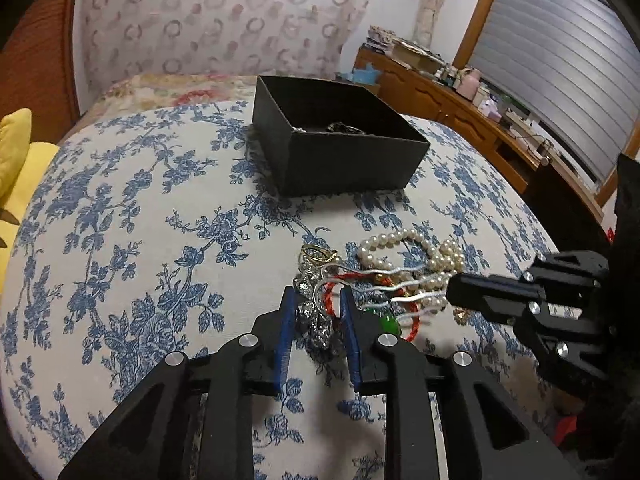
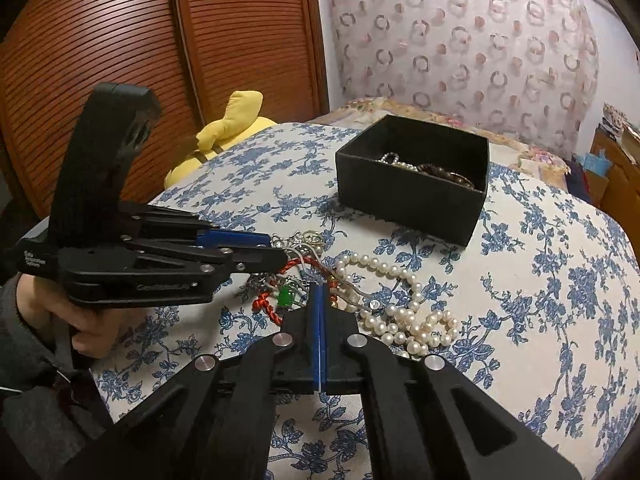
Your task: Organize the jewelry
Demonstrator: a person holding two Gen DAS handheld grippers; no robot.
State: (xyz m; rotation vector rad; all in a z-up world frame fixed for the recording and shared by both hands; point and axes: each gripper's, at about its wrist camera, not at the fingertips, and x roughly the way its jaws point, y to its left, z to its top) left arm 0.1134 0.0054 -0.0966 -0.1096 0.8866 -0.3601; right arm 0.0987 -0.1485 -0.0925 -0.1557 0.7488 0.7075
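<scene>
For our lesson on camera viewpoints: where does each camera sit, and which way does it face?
Left wrist: sits on the left claw, facing the jewelry pile and black box; right claw shows.
Right wrist: sits on the shut right claw, facing the same pile; left claw and a hand show.
Shared: pile, box, floral cloth.

On the bed (image 1: 120, 208): a box (image 1: 344, 152) toward the far side, some jewelry lying inside it. Nearer, well apart from the box: a tangled heap of jewelry, with a pearl necklace (image 1: 404, 240) on its right side and a cord bracelet (image 1: 332, 300) more to the left. Left of the bed, at its edge: a cushion (image 2: 236, 120). Behind the bed: a curtain (image 1: 224, 20). Far right, along the wall: a cabinet (image 1: 452, 104).
</scene>
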